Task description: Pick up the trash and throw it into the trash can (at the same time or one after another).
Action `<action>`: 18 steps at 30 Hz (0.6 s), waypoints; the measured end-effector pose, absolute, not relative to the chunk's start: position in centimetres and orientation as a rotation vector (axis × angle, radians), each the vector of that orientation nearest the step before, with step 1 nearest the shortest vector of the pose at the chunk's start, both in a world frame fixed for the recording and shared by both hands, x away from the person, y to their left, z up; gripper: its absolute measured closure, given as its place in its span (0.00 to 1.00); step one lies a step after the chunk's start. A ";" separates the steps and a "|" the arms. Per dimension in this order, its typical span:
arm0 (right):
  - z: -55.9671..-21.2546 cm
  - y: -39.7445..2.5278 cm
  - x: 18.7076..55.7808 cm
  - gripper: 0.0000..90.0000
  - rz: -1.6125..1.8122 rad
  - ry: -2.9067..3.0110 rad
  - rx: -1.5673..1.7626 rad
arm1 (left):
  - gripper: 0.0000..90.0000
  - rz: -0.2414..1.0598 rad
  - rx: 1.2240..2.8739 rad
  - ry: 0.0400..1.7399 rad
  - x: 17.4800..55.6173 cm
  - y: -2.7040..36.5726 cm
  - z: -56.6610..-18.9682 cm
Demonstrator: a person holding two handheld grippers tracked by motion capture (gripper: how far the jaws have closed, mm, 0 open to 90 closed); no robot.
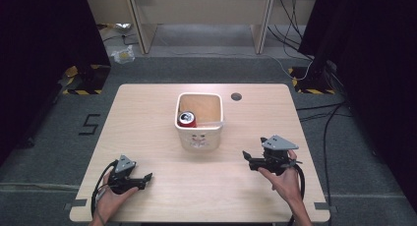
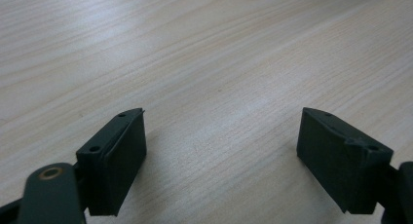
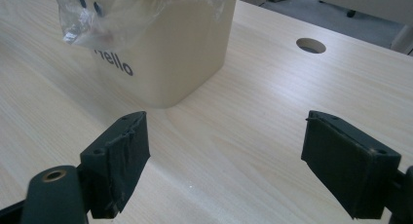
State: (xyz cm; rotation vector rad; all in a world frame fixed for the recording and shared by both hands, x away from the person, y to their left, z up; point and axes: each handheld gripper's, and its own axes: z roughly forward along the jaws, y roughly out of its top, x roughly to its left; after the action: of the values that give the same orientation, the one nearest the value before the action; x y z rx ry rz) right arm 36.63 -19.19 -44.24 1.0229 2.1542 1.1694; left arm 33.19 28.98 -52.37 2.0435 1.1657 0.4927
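- Left gripper [image 1: 147, 177]: near-left part of the table [image 1: 147, 118], held in the person's left hand [image 1: 115, 192], jaws pointing right across the tabletop.
- Left gripper view: jaws spread wide, nothing between them, just bare wood grain below and ahead. Released.
- Right gripper [image 1: 246, 155]: near-right part of the table, in the right hand [image 1: 285, 179], jaws pointing left toward the bin. Grey three-cornered plate [image 1: 279, 143] on top.
- Right gripper view: jaws also wide apart, nothing gripped, low over the wood. Released.
- Both cables trail back off the near edge beside the forearms.
- Bin [image 1: 199, 119]: cream plastic, square-ish, upright, mid-table and slightly toward the far side, between the two grippers but farther out. Well apart from the left gripper, near the right one.
- In the right gripper view the bin [image 3: 180, 53] sits ahead-left of the jaws, not touching; dark lettering on its wall, clear plastic liner [image 3: 97, 19] draped over the rim.
- Red can [image 1: 187, 119]: inside the bin, at its left-near corner, top end up.
- Round cable hole [image 1: 236, 96] in the tabletop just beyond the bin's far-right corner.
- Beyond the table: grey carpet, a wooden desk frame [image 1: 201, 14], loose cables on the floor.
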 end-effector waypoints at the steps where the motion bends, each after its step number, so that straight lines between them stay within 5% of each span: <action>1: -44.3 -19.2 36.6 0.19 1.168 2.157 1.024 | 0.19 0.493 2.043 1.166 33.2 29.0 -52.4; 18: -46.3 -19.7 35.5 0.19 1.148 2.184 1.051 | 0.19 0.493 2.043 1.166 33.2 29.0 -52.4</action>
State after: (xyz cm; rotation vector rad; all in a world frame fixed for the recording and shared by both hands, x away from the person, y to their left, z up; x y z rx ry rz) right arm 35.51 -19.69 -46.29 1.0514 2.1839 1.1483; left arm 33.20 28.98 -52.38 2.0435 1.1656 0.4928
